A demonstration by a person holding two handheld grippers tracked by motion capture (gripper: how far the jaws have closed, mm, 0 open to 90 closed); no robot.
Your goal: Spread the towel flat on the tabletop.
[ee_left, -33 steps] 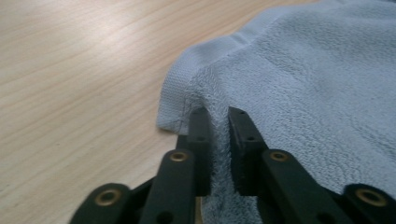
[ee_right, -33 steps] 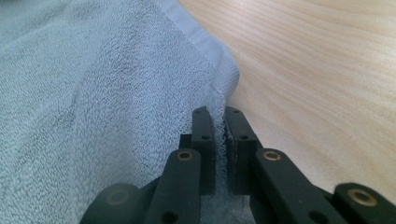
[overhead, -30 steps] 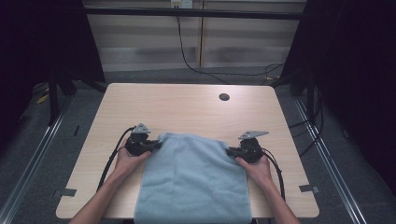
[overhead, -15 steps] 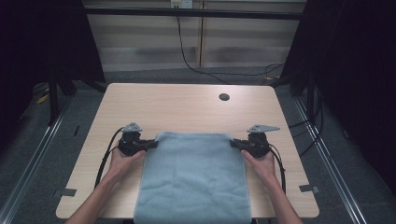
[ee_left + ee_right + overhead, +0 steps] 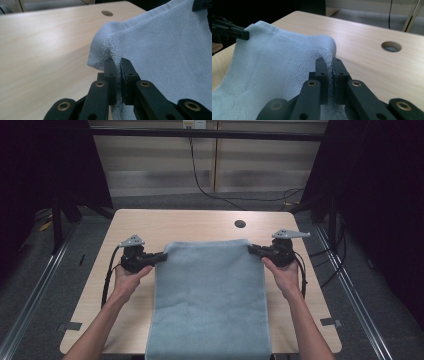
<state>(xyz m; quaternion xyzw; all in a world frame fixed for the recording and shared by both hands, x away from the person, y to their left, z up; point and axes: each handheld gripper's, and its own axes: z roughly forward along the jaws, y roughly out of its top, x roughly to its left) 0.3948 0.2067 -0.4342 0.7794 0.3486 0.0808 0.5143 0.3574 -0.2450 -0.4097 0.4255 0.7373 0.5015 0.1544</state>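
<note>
The blue towel (image 5: pixel 210 300) hangs btwn the two grippers, one far corner pinched in each. The left gripper (image 5: pixel 161 256) sits at the towel's far-left corner, jaws squeezed tight on the cloth, w/ the hem bunched up just past the tips in the left gripper view (image 5: pixel 117 62). The right gripper (image 5: pixel 252 250) does the same at the far-right corner, jaws shut on a thin fold of towel (image 5: pixel 330 67).

So the far edge of the towel runs straight across from one gripper to the other, pulled flat and lifted off the table (image 5: pixel 200 222). The long way of the towel runs from that edge back toward the person, and the near end droops over the table's front edge.

Both hands are about the same way out, left hand (image 5: pixel 127 275) and right hand (image 5: pixel 282 272), so neither is nearer. The bare table w/ the small round hole (image 5: pixel 240 224) lies out past the held edge.

My guess: next move is a spread or a fold, and it needs both corners to travel together, else the edge goes crooked.
</note>
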